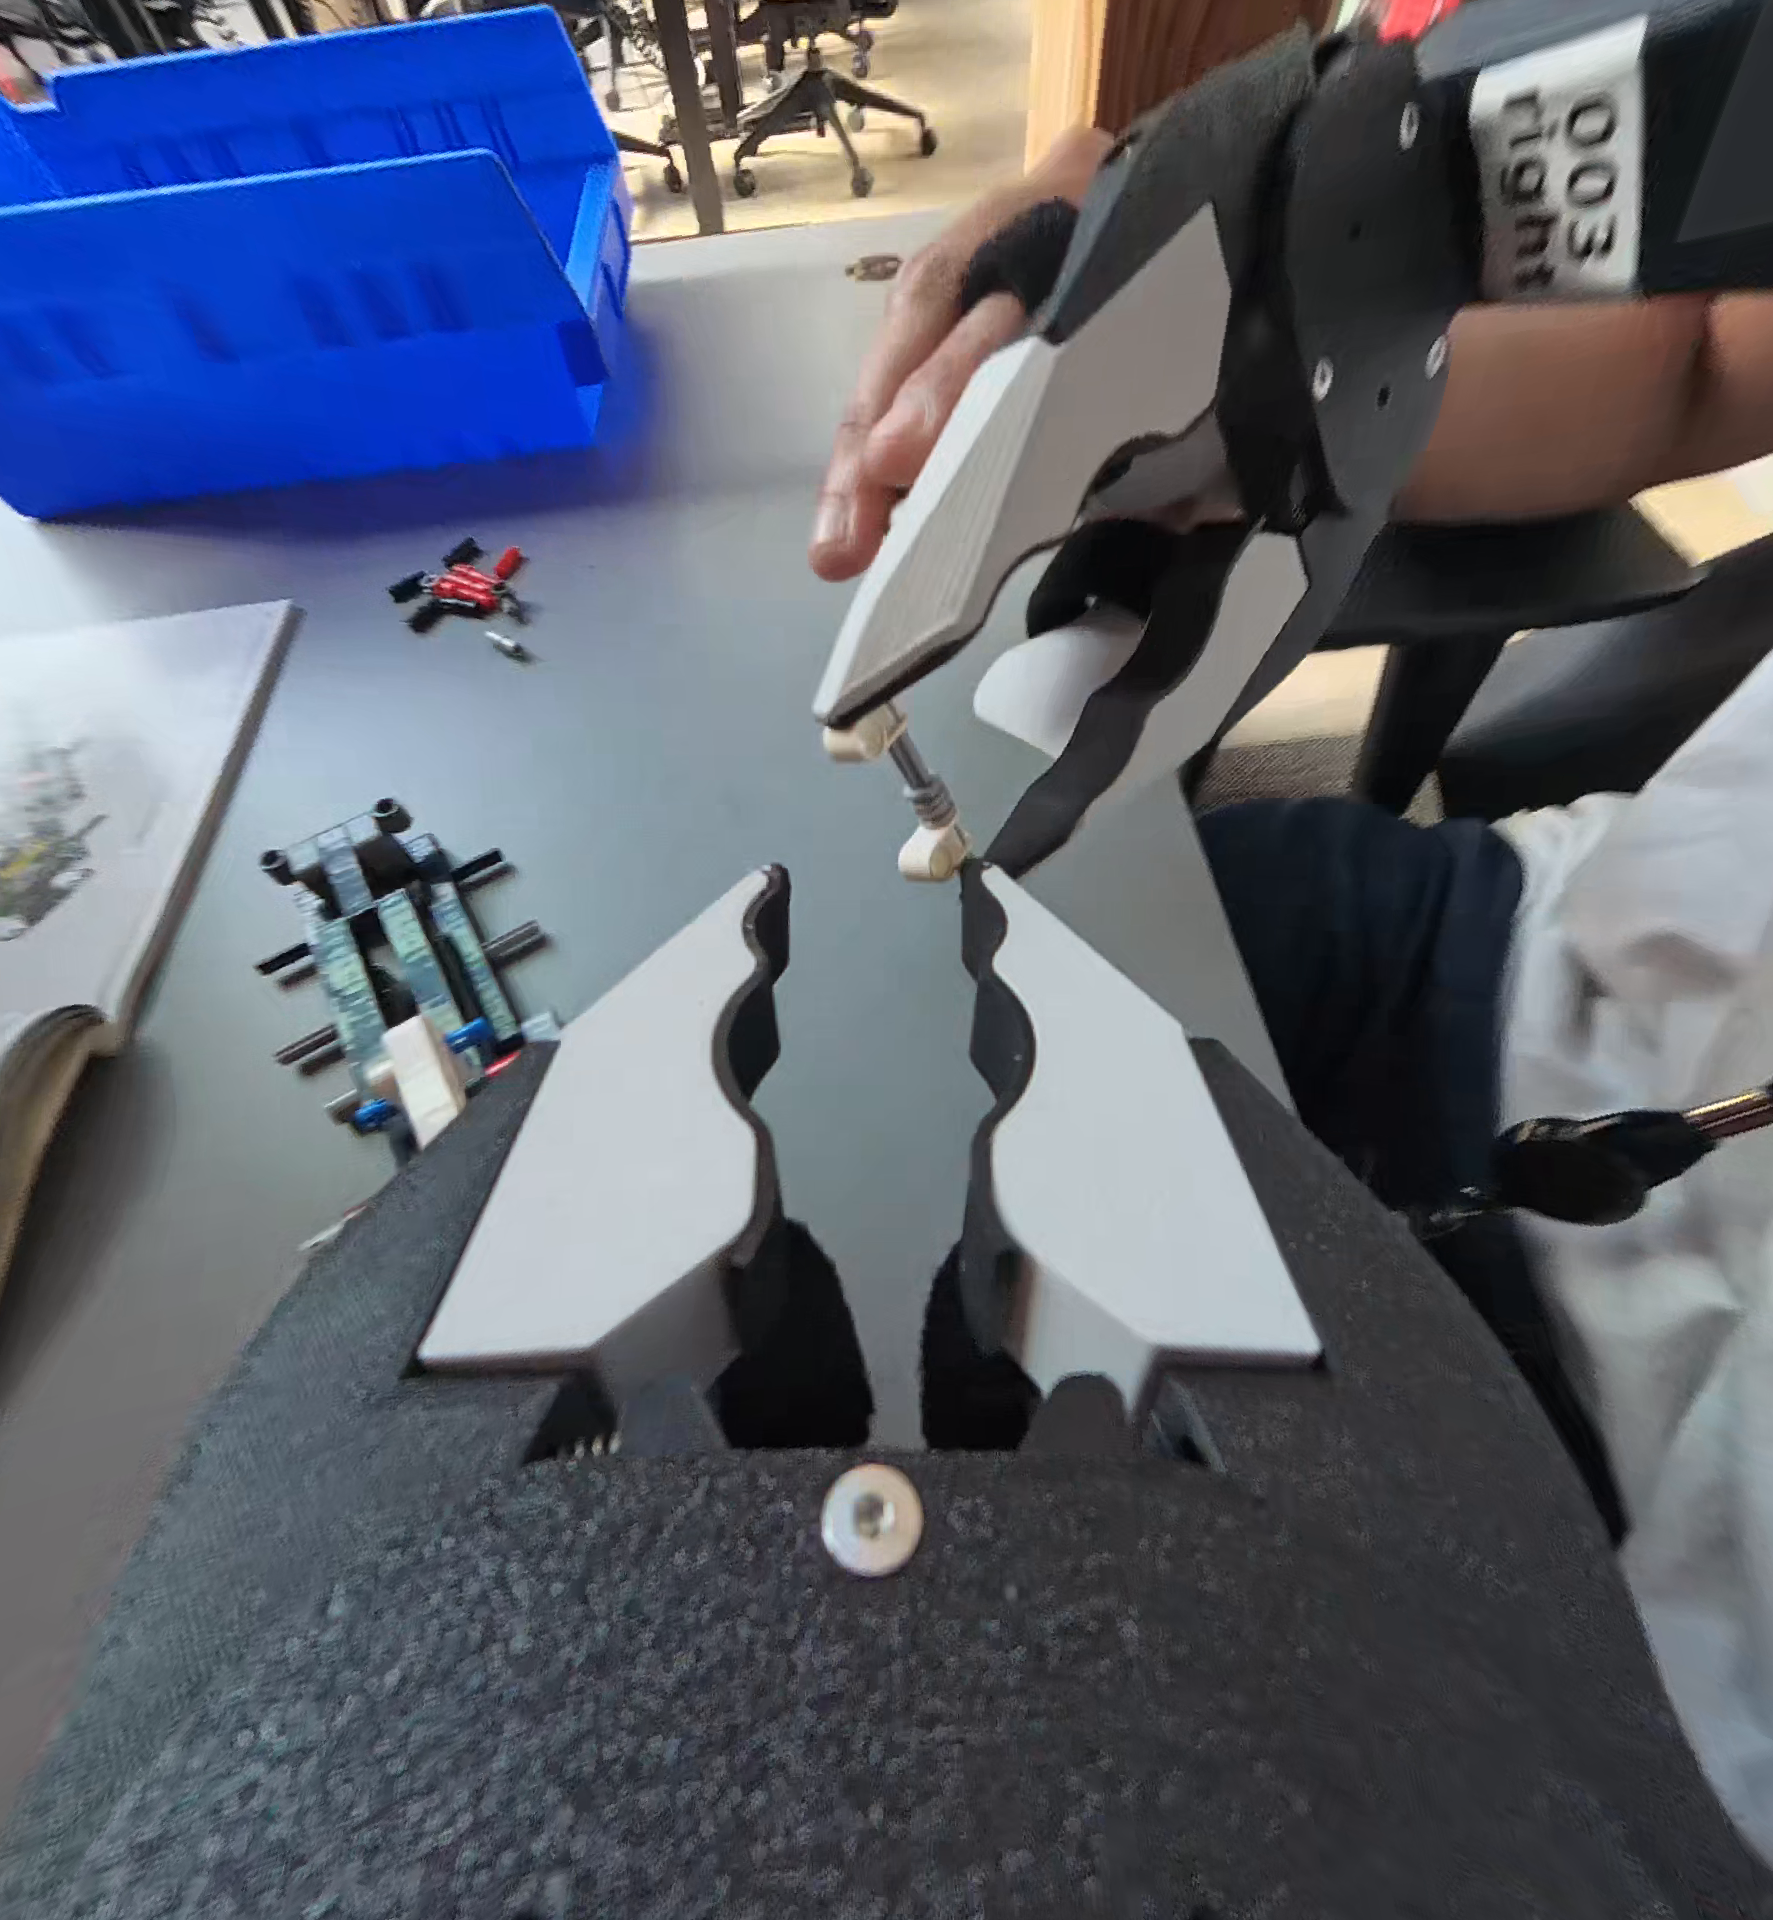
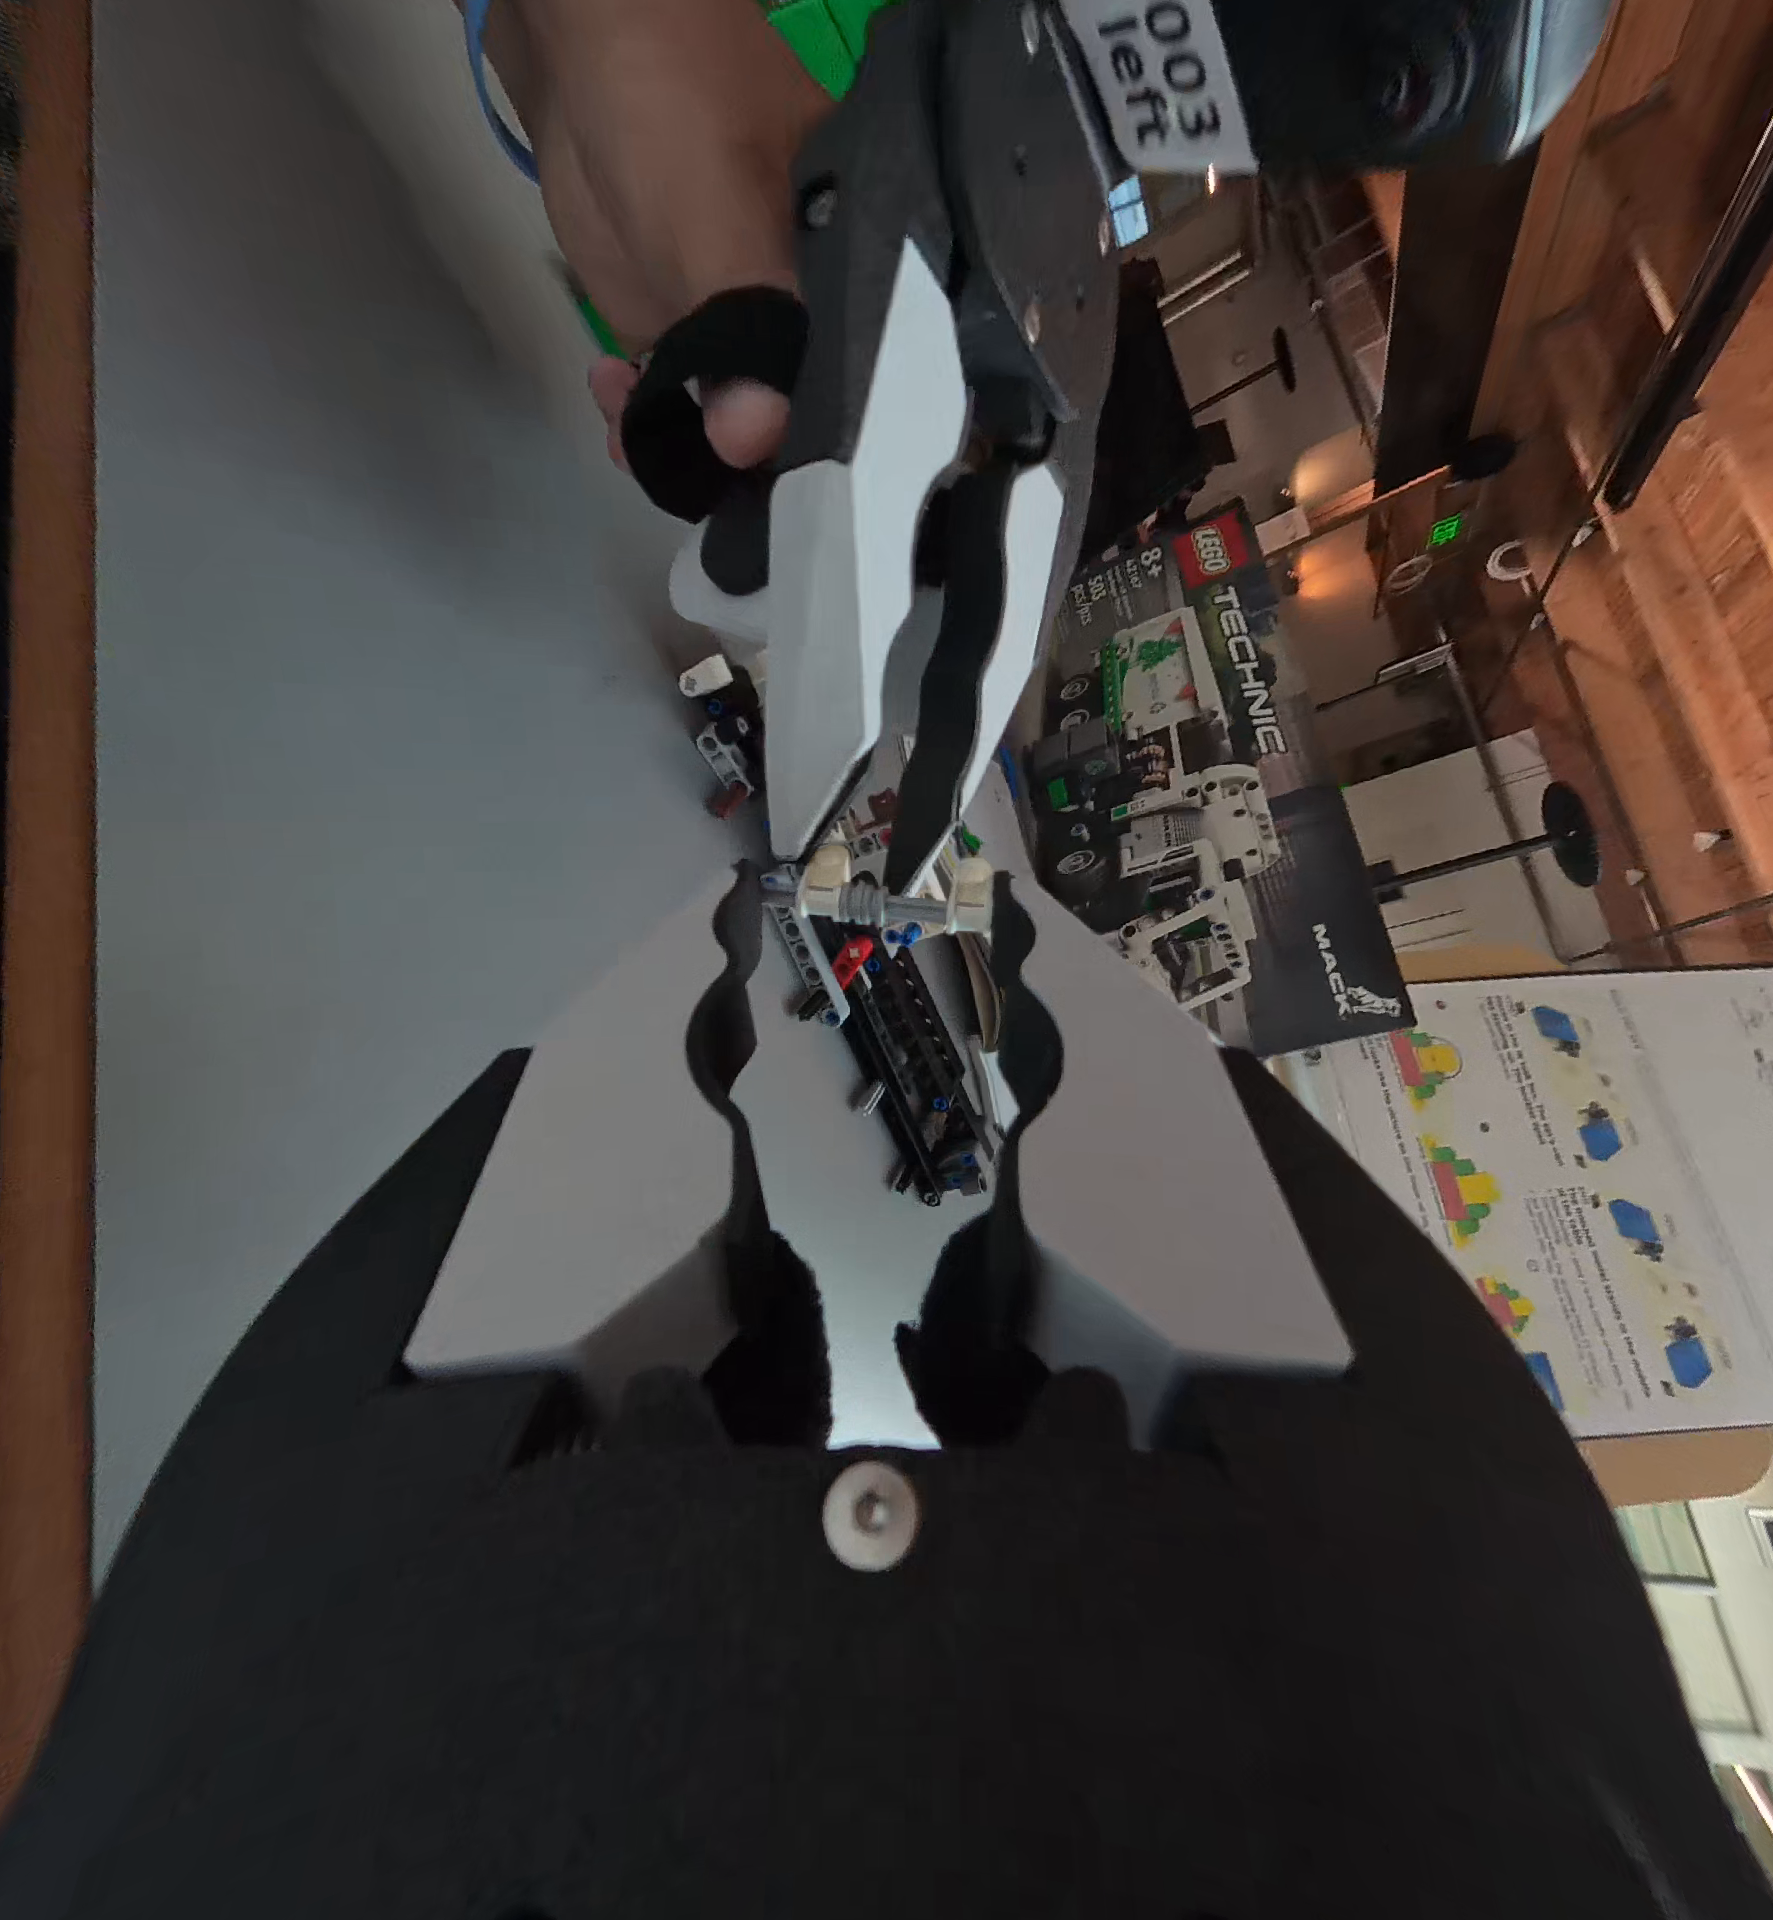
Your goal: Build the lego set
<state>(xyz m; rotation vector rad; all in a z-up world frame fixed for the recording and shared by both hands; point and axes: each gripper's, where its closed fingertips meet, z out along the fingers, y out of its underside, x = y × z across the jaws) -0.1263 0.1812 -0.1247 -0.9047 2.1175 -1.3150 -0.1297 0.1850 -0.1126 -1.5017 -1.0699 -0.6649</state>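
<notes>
My right gripper (image 2: 877,894) is shut on a short grey axle with a cream connector at each end (image 2: 892,904), gripping it end to end above the table. In the left wrist view it (image 1: 923,790) comes in from the upper right with the axle piece (image 1: 908,795) between its tips. My left gripper (image 1: 874,883) is open and empty, and its right fingertip sits just below the lower cream connector. In the right wrist view the left gripper (image 2: 846,862) reaches down from the top to the axle. The partly built black and grey chassis (image 1: 404,966) lies on the table (image 1: 653,623), and it also shows under the axle in the right wrist view (image 2: 882,1049).
A blue bin (image 1: 269,312) stands at the back left. An open instruction booklet (image 1: 61,831) lies at the left. Small red and black loose parts (image 1: 461,592) lie mid-table. The set's box (image 2: 1204,779) and a printed sheet (image 2: 1609,1195) stand behind. A person's lap is at the right edge. Both grippers' tips are close together, under 4 cm apart.
</notes>
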